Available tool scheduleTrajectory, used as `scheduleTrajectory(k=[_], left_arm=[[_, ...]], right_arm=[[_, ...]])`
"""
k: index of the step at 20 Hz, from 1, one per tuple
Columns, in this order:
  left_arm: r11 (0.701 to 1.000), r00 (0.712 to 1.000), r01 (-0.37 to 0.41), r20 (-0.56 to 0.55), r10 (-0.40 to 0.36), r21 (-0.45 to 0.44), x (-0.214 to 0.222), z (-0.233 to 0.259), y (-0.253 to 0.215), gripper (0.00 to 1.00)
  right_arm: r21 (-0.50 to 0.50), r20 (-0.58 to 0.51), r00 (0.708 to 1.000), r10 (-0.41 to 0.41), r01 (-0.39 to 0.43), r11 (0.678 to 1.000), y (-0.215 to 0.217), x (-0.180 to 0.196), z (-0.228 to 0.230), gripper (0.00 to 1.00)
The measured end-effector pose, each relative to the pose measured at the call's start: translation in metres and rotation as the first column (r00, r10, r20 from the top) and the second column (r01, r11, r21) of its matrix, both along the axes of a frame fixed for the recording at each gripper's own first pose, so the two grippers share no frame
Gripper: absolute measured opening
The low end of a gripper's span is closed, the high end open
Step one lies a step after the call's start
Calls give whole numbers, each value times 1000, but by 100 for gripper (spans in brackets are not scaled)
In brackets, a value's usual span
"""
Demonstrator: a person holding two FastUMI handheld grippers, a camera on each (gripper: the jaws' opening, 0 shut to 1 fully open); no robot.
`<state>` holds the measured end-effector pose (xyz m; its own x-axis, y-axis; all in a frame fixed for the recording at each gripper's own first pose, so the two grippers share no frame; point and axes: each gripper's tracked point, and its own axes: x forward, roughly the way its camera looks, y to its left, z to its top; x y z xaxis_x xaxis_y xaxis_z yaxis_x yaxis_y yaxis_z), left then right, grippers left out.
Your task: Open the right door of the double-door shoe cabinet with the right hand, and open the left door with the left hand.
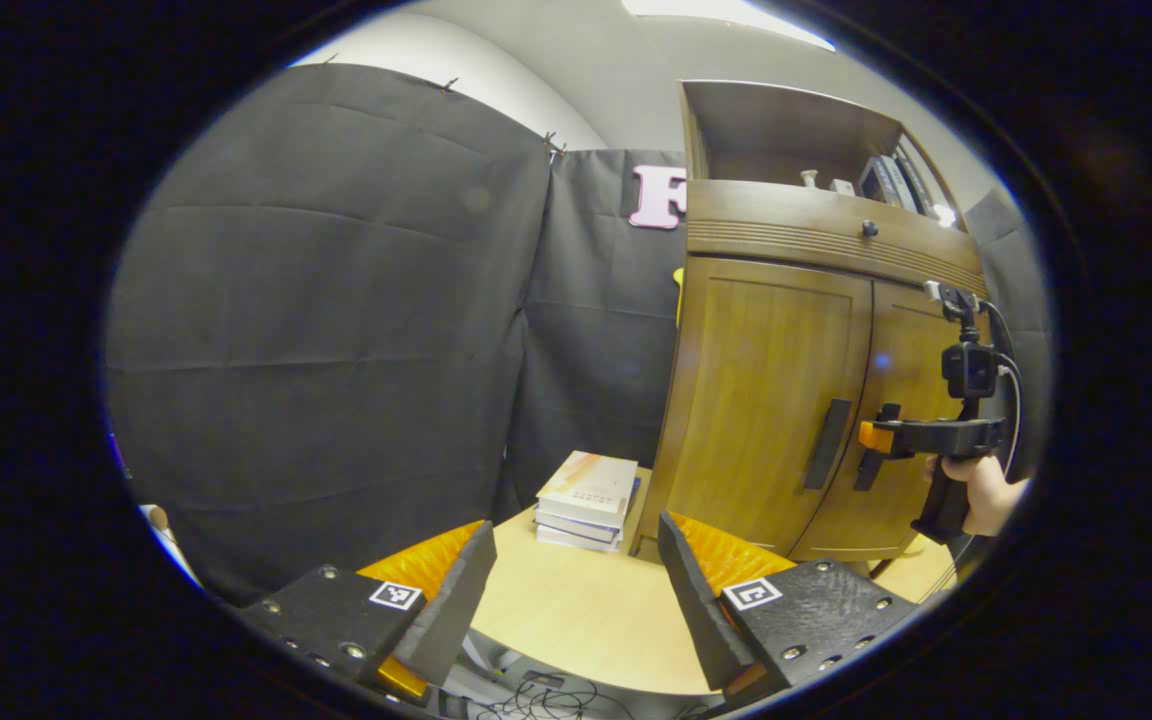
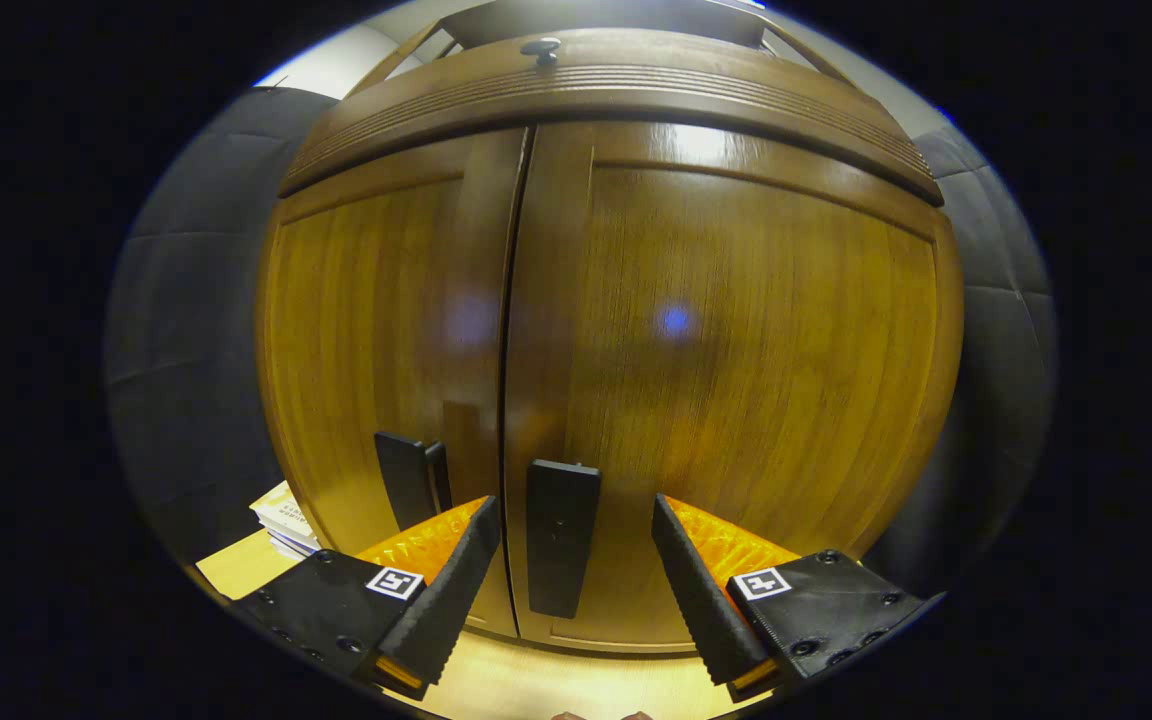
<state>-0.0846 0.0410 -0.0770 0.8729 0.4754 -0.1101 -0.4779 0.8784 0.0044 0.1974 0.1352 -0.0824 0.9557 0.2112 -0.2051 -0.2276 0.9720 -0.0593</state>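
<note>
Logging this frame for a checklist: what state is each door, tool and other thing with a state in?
Right door: closed.
Left door: closed.
Right tool: open, straddling the right door handle, not gripping.
Left tool: open, holding nothing.
Books: stacked, closed.

**A staged recording booth, dressed as a home corner**

Black cloth (image 1: 336,300) is pinned up as walls — a booth, not a lived-in room. A wooden shoe cabinet (image 1: 766,400) is set on a pale bench (image 1: 576,600) beside stacked books (image 1: 588,498), with loose cables (image 1: 536,700) below.
</note>
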Motion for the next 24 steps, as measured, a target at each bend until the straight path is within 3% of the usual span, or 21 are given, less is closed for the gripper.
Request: scheduleTrajectory(k=[4, 7, 11, 13, 15, 16, 24], left_arm=[[1000, 1000, -29, -10, 29, 6, 4, -7, 1, 91], [999, 999, -33, -24, 33, 18, 5, -9, -2, 95], [1000, 1000, -7, -30, 8, 30, 8, -10, -3, 93], [999, 999, 10, -35, -9, 39, 11, -10, -4, 94], [998, 999, 33, -39, -31, 47, 12, -11, -6, 95], [998, 998, 45, -42, -43, 51, 13, -12, -7, 91], [988, 988, 149, -48, -147, 49, 39, -8, -9, 92]], right_arm=[[-10, 10, 1000, -13, 13, 1000, 1, 5, 0, 95], [-13, 15, 1000, -5, 5, 1000, 6, 5, 1, 73], [22, -21, 1000, -21, 22, 1000, 8, 4, -3, 40], [54, -49, 998, -27, 30, 998, 10, 4, -5, 32], [56, -53, 998, -20, 23, 998, 10, 4, -6, 29], [56, -58, 998, -13, 16, 998, 9, 4, -6, 25], [80, -58, 998, 11, -6, 997, 1, -36, -8, 25]])
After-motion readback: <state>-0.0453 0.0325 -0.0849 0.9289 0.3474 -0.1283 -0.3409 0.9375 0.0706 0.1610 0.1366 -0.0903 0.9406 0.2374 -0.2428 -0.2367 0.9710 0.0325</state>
